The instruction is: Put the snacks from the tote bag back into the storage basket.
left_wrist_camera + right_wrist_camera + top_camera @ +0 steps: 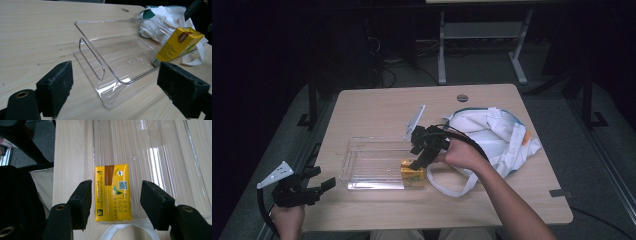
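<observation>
Presently noted: yellow drink carton [113, 192] standing inside the clear plastic tray [362, 162], at the tray's end nearest the white cloth bag [492, 135], close against that end wall. Seen from the left gripper view, carton [178, 43] tilted, leaning toward the bag side, its top corner raised above the tray [100, 62] rim. Printed top face with foil straw hole visible in the right gripper view.

Right gripper [115, 203] positioned directly over the carton, jaws on either side of it. Pads parted, a gap visible between each pad and the carton's sides; no contact, no clamping. Right gripper [418, 163] in the high view angled down to the carton [413, 176], held in a hand reaching across the bag's white strap [452, 187].

Left gripper [328, 184] held low at the table's near left edge, well apart from the tray, pointing toward it. Jaws wide apart, nothing between them.

Bag lying crumpled on the wooden table [377, 107] to the right of the tray, teal trim along its edge. Tray otherwise bare, ribbed floor reflecting light.
</observation>
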`<state>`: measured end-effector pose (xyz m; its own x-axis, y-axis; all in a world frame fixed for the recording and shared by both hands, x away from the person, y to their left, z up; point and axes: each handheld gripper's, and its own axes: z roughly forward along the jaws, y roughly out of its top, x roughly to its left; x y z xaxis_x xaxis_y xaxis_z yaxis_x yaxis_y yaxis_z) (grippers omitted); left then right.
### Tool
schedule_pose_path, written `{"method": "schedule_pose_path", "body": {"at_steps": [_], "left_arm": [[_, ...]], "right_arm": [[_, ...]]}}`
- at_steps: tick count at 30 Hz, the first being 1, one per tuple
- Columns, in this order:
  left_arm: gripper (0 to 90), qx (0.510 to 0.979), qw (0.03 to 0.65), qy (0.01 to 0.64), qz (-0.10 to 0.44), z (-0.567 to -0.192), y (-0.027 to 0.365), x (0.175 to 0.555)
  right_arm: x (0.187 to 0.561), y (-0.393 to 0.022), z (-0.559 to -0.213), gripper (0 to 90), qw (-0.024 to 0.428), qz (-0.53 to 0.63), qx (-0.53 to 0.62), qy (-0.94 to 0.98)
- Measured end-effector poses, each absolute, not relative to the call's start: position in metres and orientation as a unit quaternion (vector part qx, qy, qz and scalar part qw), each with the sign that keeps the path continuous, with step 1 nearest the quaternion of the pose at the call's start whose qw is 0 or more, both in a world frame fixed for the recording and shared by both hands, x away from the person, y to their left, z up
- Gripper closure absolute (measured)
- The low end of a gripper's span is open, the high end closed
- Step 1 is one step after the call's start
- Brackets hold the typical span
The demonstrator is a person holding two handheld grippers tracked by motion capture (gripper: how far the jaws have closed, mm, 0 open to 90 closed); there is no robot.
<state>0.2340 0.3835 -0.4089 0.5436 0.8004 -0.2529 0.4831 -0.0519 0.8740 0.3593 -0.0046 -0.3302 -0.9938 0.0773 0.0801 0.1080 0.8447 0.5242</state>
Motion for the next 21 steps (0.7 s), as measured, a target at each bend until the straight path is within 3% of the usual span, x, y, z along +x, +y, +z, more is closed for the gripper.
{"method": "schedule_pose_path", "body": {"at_steps": [21], "left_arm": [[13.0, 0.708, 0.519, 0.453, 0.154, -0.409, 0.384, 0.234]], "right_arm": [[0.366, -0.023, -0.322, 41.8, 0.016, -0.286, -0.069, -0.956]]}}
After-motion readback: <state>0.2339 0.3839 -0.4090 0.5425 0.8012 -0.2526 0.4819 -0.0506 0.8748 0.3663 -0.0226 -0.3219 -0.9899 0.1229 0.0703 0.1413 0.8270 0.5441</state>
